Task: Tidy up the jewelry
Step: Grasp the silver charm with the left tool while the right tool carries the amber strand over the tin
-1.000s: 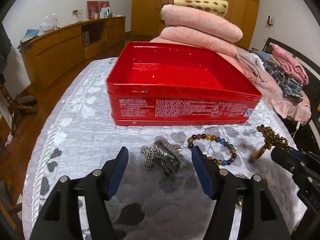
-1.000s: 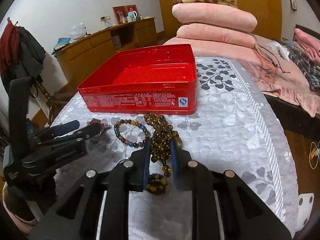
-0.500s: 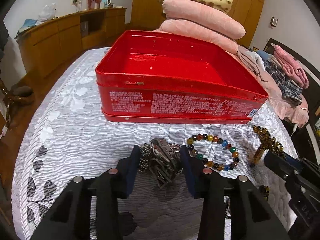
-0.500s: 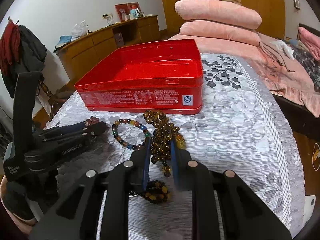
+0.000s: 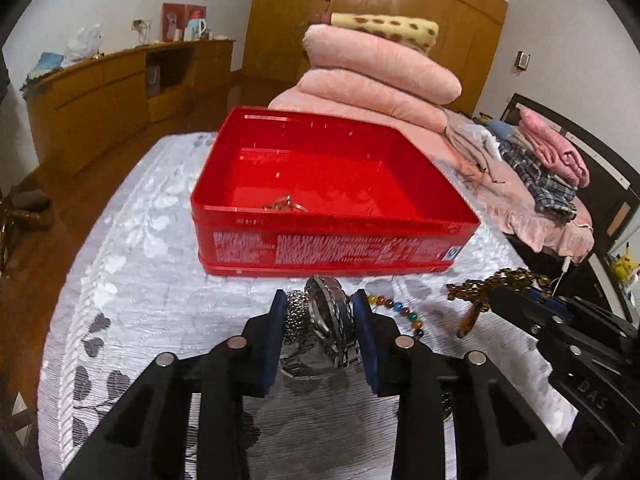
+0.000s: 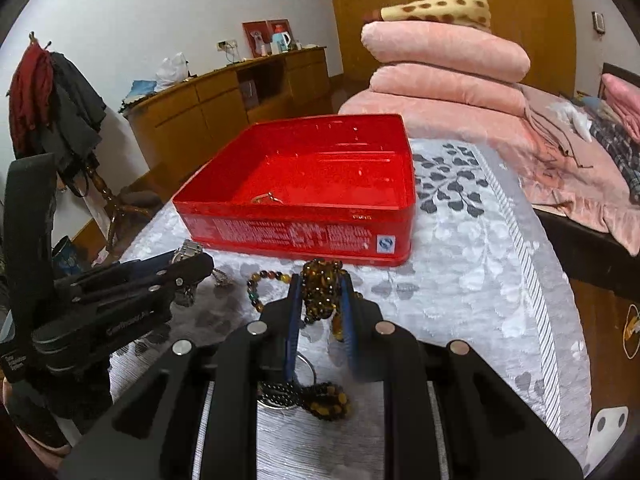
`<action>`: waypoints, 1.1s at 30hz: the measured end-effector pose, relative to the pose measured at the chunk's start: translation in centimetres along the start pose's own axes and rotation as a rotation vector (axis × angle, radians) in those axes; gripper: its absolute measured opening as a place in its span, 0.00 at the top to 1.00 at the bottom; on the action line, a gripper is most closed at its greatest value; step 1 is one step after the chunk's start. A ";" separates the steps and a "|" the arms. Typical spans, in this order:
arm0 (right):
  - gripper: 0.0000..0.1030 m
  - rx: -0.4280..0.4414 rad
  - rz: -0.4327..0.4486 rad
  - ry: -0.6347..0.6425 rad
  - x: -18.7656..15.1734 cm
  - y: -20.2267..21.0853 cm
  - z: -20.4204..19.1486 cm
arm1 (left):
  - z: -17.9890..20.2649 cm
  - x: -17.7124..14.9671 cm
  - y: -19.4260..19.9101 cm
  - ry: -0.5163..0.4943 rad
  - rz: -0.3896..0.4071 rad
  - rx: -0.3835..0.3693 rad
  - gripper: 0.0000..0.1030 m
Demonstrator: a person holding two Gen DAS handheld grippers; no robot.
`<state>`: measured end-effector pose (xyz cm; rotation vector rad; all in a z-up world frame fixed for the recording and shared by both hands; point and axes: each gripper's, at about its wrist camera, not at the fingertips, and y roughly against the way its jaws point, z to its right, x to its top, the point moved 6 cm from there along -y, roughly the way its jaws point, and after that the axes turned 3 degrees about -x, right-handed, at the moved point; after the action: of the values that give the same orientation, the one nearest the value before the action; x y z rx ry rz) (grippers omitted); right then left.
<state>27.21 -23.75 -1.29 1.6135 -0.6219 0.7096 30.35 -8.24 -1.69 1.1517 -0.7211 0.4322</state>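
Observation:
A red tin box (image 5: 332, 232) (image 6: 296, 236) stands open on the bed, with a small gold piece (image 5: 285, 205) (image 6: 265, 198) inside near its front wall. My left gripper (image 5: 320, 312) is shut on a silver watch and chain bundle (image 5: 324, 320), lifted in front of the box. My right gripper (image 6: 320, 296) is shut on a brown bead necklace (image 6: 322, 286) (image 5: 492, 286), which hangs above the bedspread. A multicoloured bead bracelet (image 5: 400, 312) (image 6: 264, 280) lies on the cover between them. The left gripper also shows in the right wrist view (image 6: 188, 264).
A grey-white patterned bedspread (image 6: 480, 248) covers the bed. Pink folded blankets (image 5: 380, 72) are stacked behind the box. Clothes (image 5: 552, 168) lie at the right. A wooden cabinet (image 5: 104, 96) lines the left wall. More beads and a ring (image 6: 304, 394) lie under my right gripper.
My left gripper closed on the silver watch bundle and lifted it toward the box. My right gripper raised the brown necklace and moved forward with it.

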 end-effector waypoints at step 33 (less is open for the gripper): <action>0.83 0.059 0.037 -0.023 2.7 0.5 0.3 | 0.7 -2.2 -1.8 0.022 -0.151 -0.006 0.46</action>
<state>28.74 -24.15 1.01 1.6698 -0.6547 0.7432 29.78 -9.48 -4.28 1.1855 -0.6111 0.3149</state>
